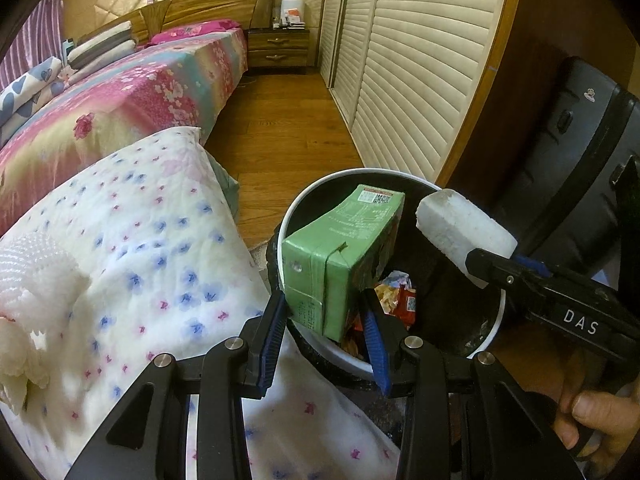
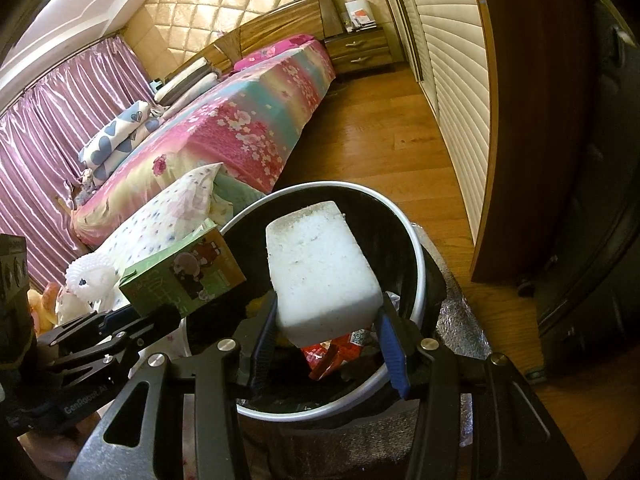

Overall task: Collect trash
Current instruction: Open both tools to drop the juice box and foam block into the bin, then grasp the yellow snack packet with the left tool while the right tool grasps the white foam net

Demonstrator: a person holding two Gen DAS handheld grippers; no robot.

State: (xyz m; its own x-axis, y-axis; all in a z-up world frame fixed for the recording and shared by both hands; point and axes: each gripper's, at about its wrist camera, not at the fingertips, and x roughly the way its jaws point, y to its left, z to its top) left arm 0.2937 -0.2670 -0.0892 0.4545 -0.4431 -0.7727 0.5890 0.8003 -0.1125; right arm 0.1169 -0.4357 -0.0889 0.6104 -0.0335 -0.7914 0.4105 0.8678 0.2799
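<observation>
A green drink carton [image 1: 344, 256] is clamped in my left gripper [image 1: 326, 312], held over the mouth of a round bin with a white rim [image 1: 320, 188] and black liner. My right gripper [image 2: 326, 320] is shut on a white foam block [image 2: 320, 272], which also hangs above the bin [image 2: 416, 264]. In the left wrist view the foam block [image 1: 460, 232] and the right gripper [image 1: 500, 270] come in from the right over the bin's rim. The carton [image 2: 184, 276] and left gripper [image 2: 132, 318] show at the left of the right wrist view. Red and colourful wrappers [image 1: 400, 296] lie inside the bin.
A white floral quilt [image 1: 132, 248] lies on the left beside the bin, with a white foam net [image 1: 36, 276] on it. A bed [image 1: 132, 100] stretches behind. A dark suitcase [image 1: 580, 140] stands to the right by the louvred wardrobe doors [image 1: 420, 60]. Wooden floor [image 1: 280, 132] runs between.
</observation>
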